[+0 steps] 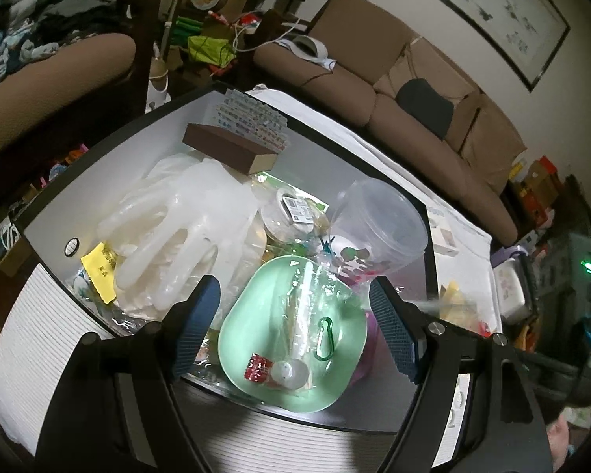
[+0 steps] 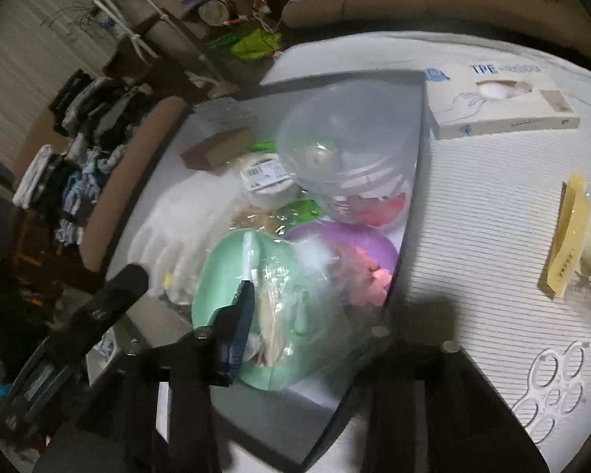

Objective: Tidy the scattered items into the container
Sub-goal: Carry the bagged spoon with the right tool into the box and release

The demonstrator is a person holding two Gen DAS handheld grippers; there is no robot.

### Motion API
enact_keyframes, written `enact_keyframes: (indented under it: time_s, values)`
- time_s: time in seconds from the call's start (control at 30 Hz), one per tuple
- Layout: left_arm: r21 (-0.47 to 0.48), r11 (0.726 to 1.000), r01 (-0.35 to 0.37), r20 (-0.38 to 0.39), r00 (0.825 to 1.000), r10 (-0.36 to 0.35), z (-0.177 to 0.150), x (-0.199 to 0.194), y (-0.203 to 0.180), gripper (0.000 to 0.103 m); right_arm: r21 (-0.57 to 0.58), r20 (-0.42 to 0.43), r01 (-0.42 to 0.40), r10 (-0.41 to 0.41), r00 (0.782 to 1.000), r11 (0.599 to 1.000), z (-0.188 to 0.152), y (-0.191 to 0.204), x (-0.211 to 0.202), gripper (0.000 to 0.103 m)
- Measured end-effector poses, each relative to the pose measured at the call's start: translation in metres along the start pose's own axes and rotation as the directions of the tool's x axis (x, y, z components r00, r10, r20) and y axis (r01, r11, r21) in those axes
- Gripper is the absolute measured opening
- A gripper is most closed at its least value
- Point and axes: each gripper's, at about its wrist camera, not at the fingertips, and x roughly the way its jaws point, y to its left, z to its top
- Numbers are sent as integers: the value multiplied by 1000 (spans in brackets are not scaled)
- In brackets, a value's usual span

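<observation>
A clear bag (image 2: 295, 307) is seen lying in the green bowl (image 1: 256, 347) inside the container (image 1: 51, 213), just ahead of the parted, empty right gripper (image 2: 307, 339). The left gripper (image 1: 295, 327) is held open, empty, above it. A drop-off step is judged complete; the yellow packet (image 2: 567, 236), well right of the fingers, is to be fetched.

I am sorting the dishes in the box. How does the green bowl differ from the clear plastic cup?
The green bowl is opaque, wide and shallow; the clear plastic cup is see-through, taller and narrower. The bowl lies open upward and holds small items, while the cup lies tilted on its side. Both are inside the container.
</observation>
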Motion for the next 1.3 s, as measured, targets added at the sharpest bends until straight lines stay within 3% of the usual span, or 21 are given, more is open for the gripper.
enact_keyframes:
  time_s: [0.1,0.23,0.43,0.53,0.63,0.73,0.87,0.97,1.07,1.17,1.3]
  values:
    - [8,1000,8,-10,1000,-8,-2,2,-3,76,-67,23,47,-46,999,997,-4,9,-12,47]
    - [13,1000,18,-12,1000,-18,-3,3,-7,76,-89,-8,8,-9,1000,996,-9,10,-21,47]
    - [8,1000,28,-26,999,-27,-3,4,-7,76,-106,51,18,-12,999,994,-8,6,-49,47]
    - [11,1000,26,-17,1000,-26,-4,3,-9,76,-128,6,2,-1,1000,992,-6,8,-41,47]
    - [-5,1000,27,-6,1000,-27,-2,-1,-3,76,-239,-82,31,-52,995,970,-1,23,-15,45]
    - [-23,1000,13,-1,1000,-13,1,-4,7,76,-385,-181,91,-172,968,918,4,41,18,45]
    - [-38,999,2,-4,1000,-2,4,-4,17,76,-558,-275,148,-350,896,817,5,57,54,45]
    - [-15,1000,-9,-10,1000,8,4,-2,15,76,-598,-337,150,-417,844,787,4,55,73,43]
    - [19,999,-37,-2,999,37,4,-2,9,76,-613,-361,134,-427,829,778,3,53,81,26]
    - [39,998,-46,-8,999,46,2,0,5,76,-610,-376,95,-393,839,787,1,51,82,18]
    - [50,998,-43,-16,999,44,1,1,3,77,-562,-342,88,-328,880,823,10,46,65,14]
